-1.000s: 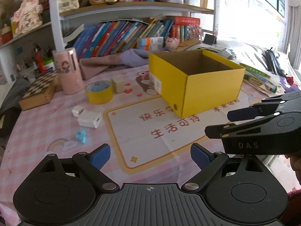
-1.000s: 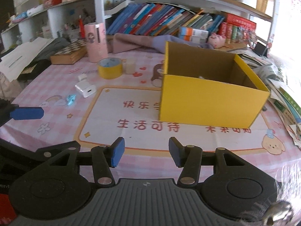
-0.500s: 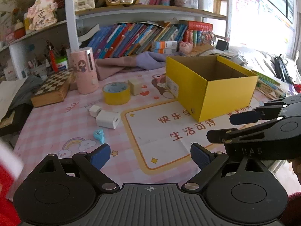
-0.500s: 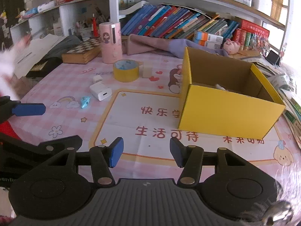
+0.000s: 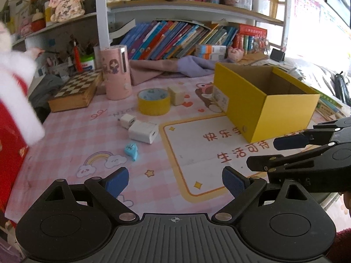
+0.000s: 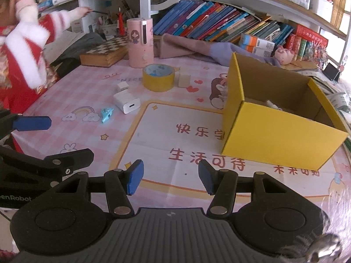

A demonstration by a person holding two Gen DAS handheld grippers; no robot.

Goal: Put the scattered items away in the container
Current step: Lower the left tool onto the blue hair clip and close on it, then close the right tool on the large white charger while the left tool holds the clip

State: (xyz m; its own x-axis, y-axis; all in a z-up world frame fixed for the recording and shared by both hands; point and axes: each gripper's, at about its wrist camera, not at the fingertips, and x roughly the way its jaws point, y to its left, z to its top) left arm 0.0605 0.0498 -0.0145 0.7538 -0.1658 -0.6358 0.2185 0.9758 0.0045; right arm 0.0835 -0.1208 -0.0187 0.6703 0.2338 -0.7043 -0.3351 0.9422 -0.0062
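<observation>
Bookshelves backed the worktop (image 5: 72, 144); view had swung nearer the chargers (image 5: 143, 130). Left tongs (image 5: 175, 183) and right tongs (image 6: 170, 179) both spread, empty. Yellow box (image 6: 276, 140) awaited items.

left gripper (image 5: 175, 180) showing black ribbed body, blue pads, silver pivot screws | right gripper (image 6: 170, 178) wearing same black frame, blue pads | white lettering reading partly on side

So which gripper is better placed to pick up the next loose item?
Left, probably. The left gripper is open, empty and faces the blue clip and white charger; the right gripper sits nearer the yellow box.
</observation>
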